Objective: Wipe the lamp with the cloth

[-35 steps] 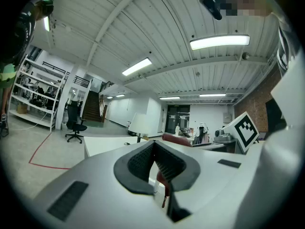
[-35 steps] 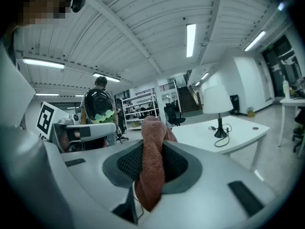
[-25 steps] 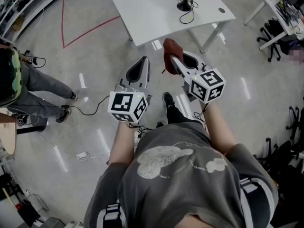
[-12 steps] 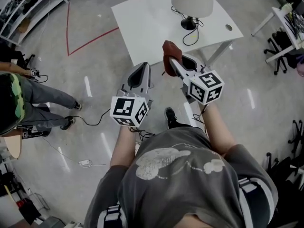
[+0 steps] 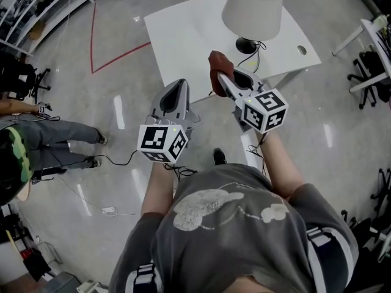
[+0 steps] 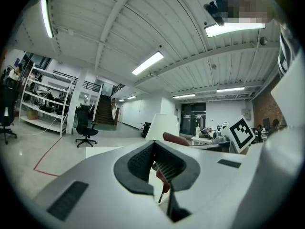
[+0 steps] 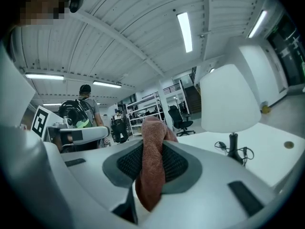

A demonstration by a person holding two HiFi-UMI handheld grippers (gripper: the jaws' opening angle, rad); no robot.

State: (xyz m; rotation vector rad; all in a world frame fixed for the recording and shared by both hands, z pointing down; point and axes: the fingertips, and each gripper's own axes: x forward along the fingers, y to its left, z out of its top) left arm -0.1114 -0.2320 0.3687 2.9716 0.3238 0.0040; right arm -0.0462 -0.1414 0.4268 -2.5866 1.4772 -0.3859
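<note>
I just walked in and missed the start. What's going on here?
A person stands on the floor in front of a white table, holding a two-jaw gripper in each hand. The right gripper is clamped on a reddish-brown cloth, held up towards the table. The left gripper is beside it, jaws together on nothing. The white-shaded lamp with a black base stands on the table, and the cloth has not touched it yet, so wiping has not begun.

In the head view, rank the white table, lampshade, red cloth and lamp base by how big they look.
1. white table
2. lampshade
3. red cloth
4. lamp base
The cloth is nearer the camera, so the last pair is unsure.
</note>
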